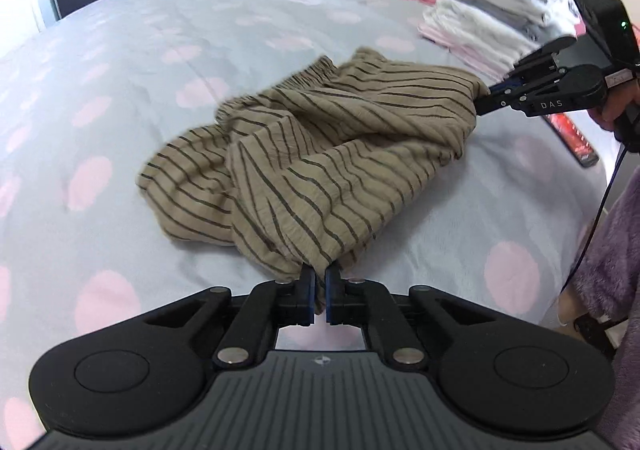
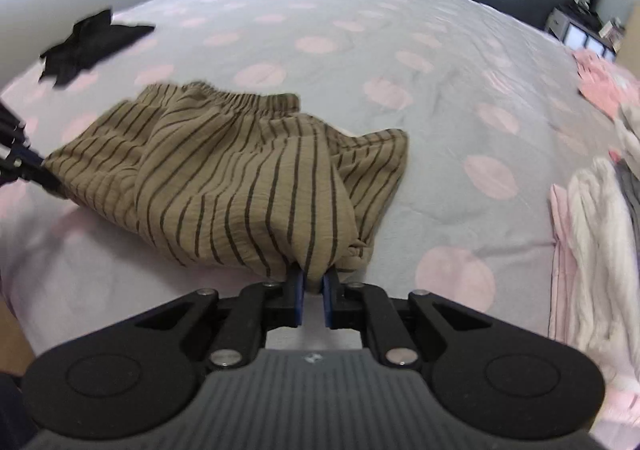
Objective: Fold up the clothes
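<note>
Striped shorts [image 1: 304, 154] bunched mid-bed [image 1: 120, 50], L gripper [image 1: 319, 292] & R gripper [image 2: 313, 286] each pinching a shorts corner, folded stack [image 1: 492, 10] nr bed edge.

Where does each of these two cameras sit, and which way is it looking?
Left wrist: on the left gripper, looking down along its fingers at the striped garment; the right gripper and a hand show.
Right wrist: on the right gripper, looking at the garment; the left gripper shows at the edge.
Shared: garment, bed, folded pile.

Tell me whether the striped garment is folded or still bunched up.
Bunched, not folded: the striped garment lies crumpled in loose overlapping folds, pinched by the left tool and right tool.
</note>
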